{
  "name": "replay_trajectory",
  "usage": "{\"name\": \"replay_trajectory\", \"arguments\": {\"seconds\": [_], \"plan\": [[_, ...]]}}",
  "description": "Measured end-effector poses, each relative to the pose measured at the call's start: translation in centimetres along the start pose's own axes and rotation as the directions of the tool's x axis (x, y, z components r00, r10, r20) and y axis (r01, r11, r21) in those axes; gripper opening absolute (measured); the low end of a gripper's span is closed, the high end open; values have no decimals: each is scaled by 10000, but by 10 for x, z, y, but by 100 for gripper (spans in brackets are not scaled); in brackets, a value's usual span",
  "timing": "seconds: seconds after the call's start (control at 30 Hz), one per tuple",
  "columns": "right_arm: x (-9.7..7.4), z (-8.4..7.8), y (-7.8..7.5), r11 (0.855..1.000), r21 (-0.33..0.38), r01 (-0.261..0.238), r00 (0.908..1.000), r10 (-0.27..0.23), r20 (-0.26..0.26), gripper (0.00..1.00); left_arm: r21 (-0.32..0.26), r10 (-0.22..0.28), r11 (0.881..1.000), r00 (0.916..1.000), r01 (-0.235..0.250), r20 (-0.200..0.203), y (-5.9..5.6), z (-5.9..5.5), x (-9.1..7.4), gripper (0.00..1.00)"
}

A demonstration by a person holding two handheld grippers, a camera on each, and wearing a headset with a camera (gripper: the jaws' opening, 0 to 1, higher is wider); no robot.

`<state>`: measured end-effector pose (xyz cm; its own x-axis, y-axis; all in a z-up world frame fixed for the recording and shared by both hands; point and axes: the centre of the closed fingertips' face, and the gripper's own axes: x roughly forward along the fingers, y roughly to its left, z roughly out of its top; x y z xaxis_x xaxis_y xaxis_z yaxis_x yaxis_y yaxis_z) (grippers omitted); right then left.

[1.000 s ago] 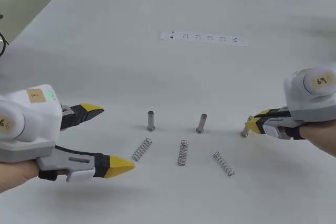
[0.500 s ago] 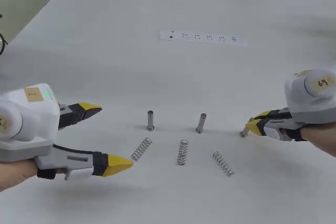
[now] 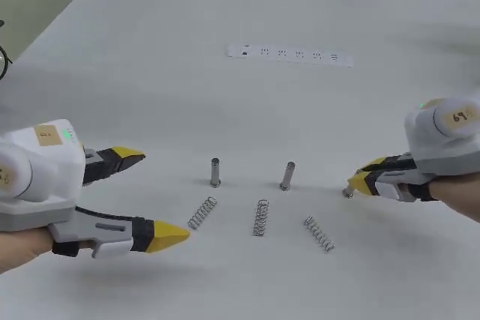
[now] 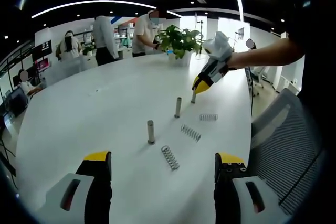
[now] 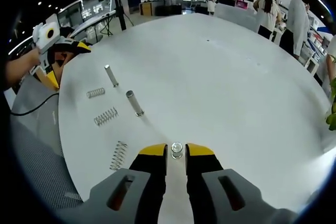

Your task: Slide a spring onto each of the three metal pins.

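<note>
Our right gripper (image 3: 355,182) pinches the rightmost short steel pin (image 5: 177,149) between narrow fingers; our left gripper (image 3: 159,196) hangs wide open beside three thin wire coil springs (image 3: 261,217) lying on the white bench (image 3: 225,103); they look light and squashy, so we would grip gently mid-coil.

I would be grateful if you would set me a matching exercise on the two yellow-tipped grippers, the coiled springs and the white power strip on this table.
Things:
1. left yellow-tipped gripper
2. right yellow-tipped gripper
3. three coiled metal springs
4. long white power strip

States or places:
A. lying on the white table, nearer the person than the upright metal pins
B. jaws closed around a short metal pin
C. jaws wide apart, holding nothing
D. far across the table, beyond the pins

Pairs: 1-C, 2-B, 3-A, 4-D.
</note>
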<state>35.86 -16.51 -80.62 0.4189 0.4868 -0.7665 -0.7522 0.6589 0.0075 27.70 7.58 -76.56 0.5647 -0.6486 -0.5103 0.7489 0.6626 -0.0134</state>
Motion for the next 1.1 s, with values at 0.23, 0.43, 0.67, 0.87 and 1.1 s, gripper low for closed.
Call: {"name": "replay_trajectory", "arguments": {"seconds": [0.23,0.43,0.67,0.87,1.1], "plan": [[0,1,1,9999,65,-80,10000,80,55,16,-20,4,10000,10000,-4,-11,0,-1,0,77],[1,0,3,10000,9,-89,9999,89,100,23,-63,45,10000,10000,-45,18,2,-1,-1,77],[1,-3,7,9997,29,-250,9997,250,-21,31,-55,29,10000,10000,-29,18,2,0,0,77],[1,-2,8,9997,-19,-263,9996,263,39,39,-146,23,9999,10000,-22,75,3,0,0,78],[0,-1,10,9994,-80,-349,9994,350,71,48,-178,68,9998,9999,-67,89,6,0,-1,79]]}}
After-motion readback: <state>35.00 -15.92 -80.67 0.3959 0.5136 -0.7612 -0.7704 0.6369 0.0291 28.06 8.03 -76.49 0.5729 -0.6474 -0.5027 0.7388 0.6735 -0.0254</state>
